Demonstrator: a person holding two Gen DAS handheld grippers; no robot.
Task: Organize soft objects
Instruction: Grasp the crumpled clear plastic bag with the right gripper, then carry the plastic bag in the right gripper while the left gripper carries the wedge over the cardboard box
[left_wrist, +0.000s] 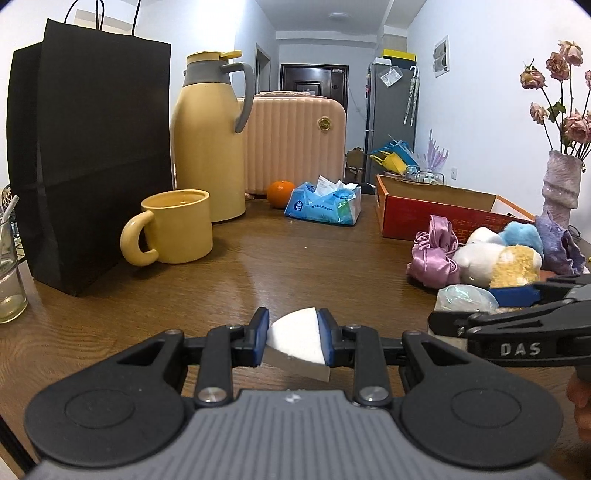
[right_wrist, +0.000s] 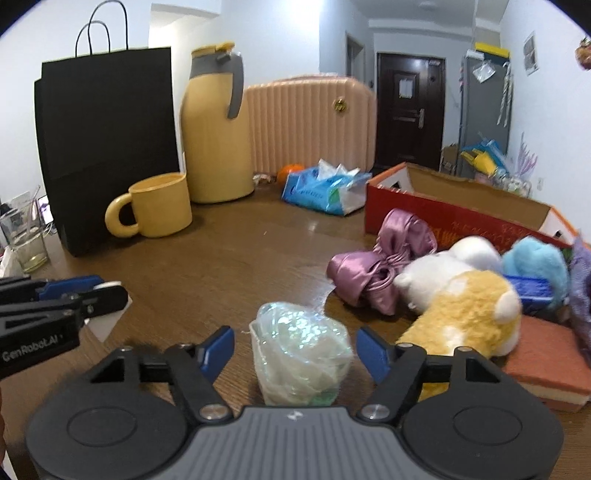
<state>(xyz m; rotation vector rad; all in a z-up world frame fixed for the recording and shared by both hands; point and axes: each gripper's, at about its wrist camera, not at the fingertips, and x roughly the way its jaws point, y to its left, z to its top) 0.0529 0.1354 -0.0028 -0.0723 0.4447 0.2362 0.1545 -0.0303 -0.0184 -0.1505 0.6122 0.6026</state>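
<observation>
We judge the sorting barely begun; the red cardboard box (right_wrist: 458, 210) at the far right of the wooden table (left_wrist: 258, 266) looks like the likely home for the soft things, though we cannot see its floor, and the pile lies outside it, just in front of its near wall; there we count a white-and-yellow plush toy (right_wrist: 465, 306), a blue plush (right_wrist: 535, 262), a pink satin bow (right_wrist: 384, 262), a purple cloth (left_wrist: 561, 243) and an orange sponge block (right_wrist: 550, 358), all heaped and touching one another; so nearly everything is left to do.

Our left gripper (left_wrist: 293, 338) is closed on a white foam wedge (left_wrist: 295, 339), the blue pads pressing its two sides, held low over the table's near edge; our right gripper (right_wrist: 295, 350) stands wide open around a crumpled clear plastic bundle (right_wrist: 299, 354) that sits on the table between the fingers, neither pad touching it as far as we can tell.
</observation>
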